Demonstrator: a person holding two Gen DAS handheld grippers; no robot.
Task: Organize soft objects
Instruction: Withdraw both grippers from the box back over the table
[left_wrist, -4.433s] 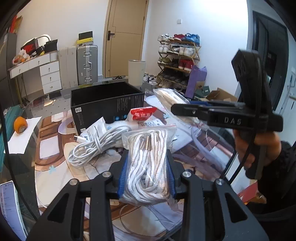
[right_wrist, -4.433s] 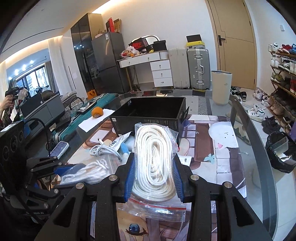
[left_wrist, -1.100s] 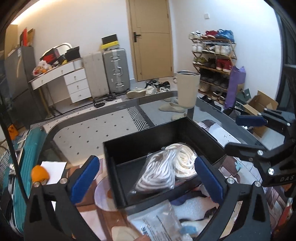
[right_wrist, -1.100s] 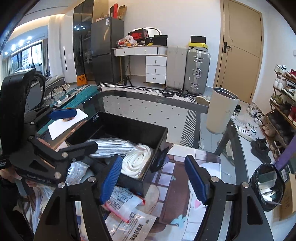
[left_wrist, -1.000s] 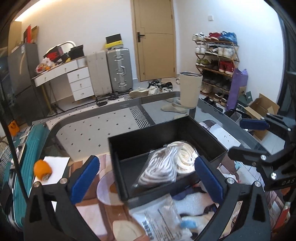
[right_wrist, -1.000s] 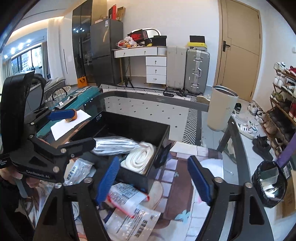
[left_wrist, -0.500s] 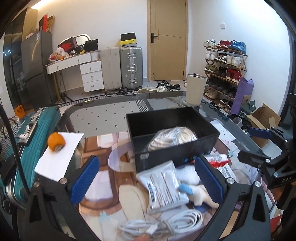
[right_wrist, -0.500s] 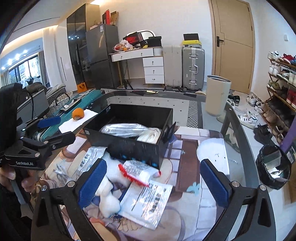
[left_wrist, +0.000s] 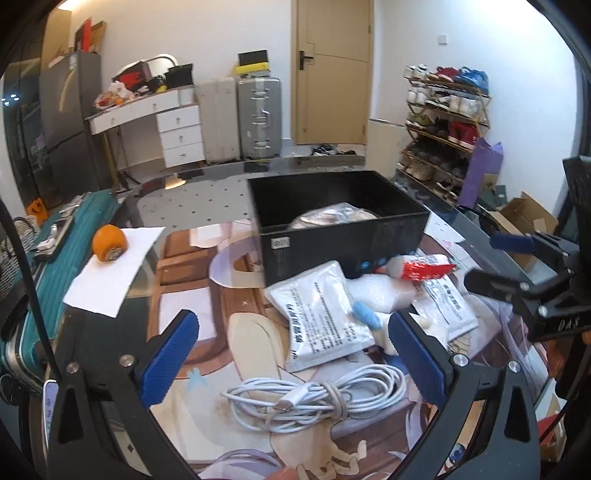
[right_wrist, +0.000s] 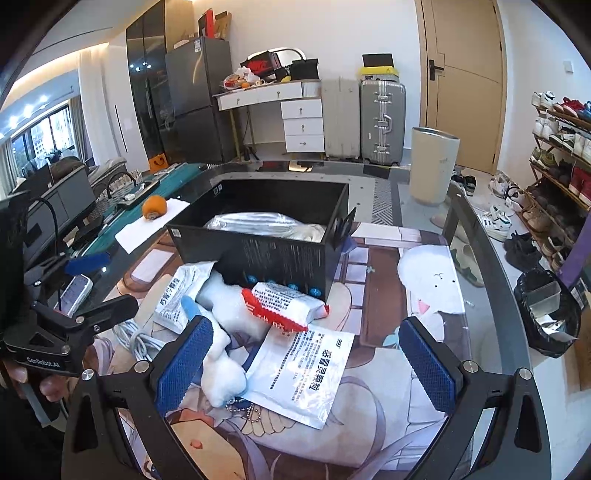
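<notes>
Both my grippers spread, empty. Left gripper (left_wrist: 291, 354) over cable (left_wrist: 314, 400): light, floppy; grab at the tied middle.

The black box (left_wrist: 343, 236) wall hides most of the bagged ropes (left_wrist: 334, 218); packet print is too small to read.

an orange ball (left_wrist: 109, 243) rests on a white paper sheet (left_wrist: 110, 271) at the bench edge, while a silver ribbed suitcase (left_wrist: 258, 116), white drawer unit (left_wrist: 181, 134), tan wooden door (left_wrist: 332, 70) and loaded shoe rack (left_wrist: 443, 129) stand beyond.
</notes>
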